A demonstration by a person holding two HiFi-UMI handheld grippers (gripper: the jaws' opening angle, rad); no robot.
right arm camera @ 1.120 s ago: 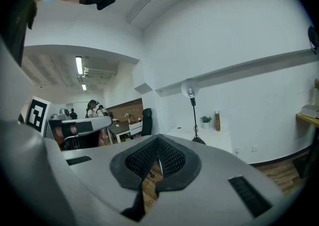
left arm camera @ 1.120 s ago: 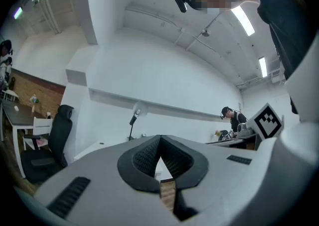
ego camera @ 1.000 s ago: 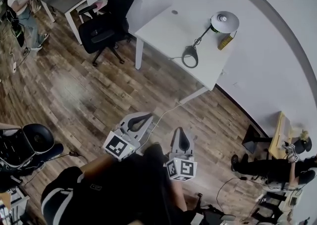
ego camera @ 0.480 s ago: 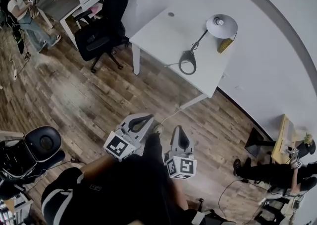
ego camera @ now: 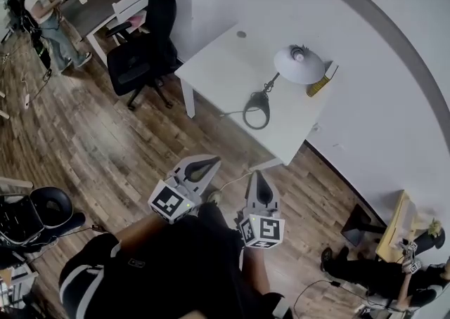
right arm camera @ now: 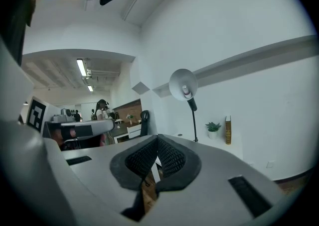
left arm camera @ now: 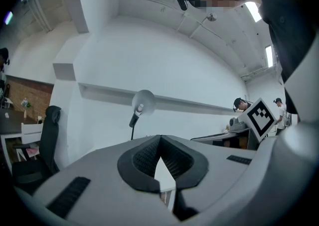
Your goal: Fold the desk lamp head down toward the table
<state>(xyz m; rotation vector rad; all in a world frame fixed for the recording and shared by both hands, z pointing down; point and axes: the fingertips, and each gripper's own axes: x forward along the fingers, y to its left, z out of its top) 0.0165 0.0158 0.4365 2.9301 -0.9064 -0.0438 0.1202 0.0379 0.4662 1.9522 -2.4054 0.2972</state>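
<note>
A white desk (ego camera: 225,64) stands against the pale wall (ego camera: 380,79), and the desk lamp (ego camera: 298,65) is on its far side near the wall, shade up off the surface. A yellowish item (ego camera: 321,79) lies just beside the shade. The wood-plank floor (ego camera: 105,135) runs past a black office chair (ego camera: 140,57) by the desk. The left gripper (ego camera: 200,168) and right gripper (ego camera: 259,187) hang well short of the desk, each with its jaws clenched on nothing.
</note>
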